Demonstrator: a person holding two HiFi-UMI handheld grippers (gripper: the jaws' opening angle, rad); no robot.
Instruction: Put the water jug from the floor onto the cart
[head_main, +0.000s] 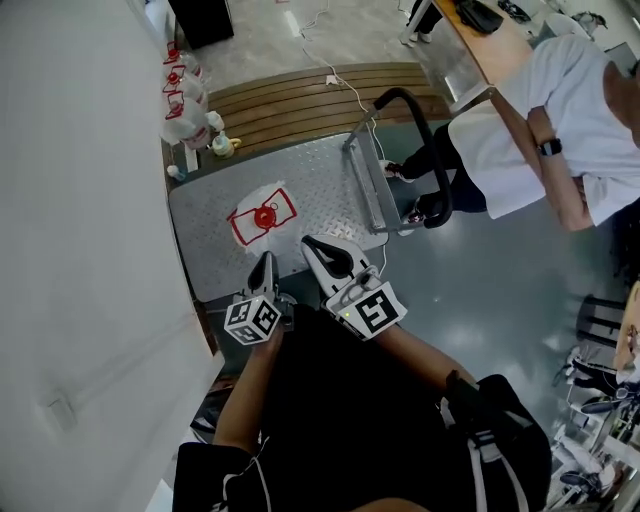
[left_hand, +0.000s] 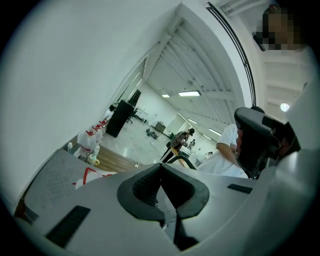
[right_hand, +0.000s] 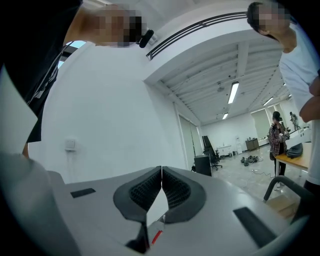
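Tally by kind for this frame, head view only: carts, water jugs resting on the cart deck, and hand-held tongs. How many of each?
Cart: 1
Water jug on the cart deck: 1
Tongs: 2 (left tongs, right tongs)
Total: 4

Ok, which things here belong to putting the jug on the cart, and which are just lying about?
Job: water jug, already on the cart; left gripper and right gripper, both shut, empty.
Lying about: red-labelled bottles by the wall; wooden slats; white cable; bystander in white.
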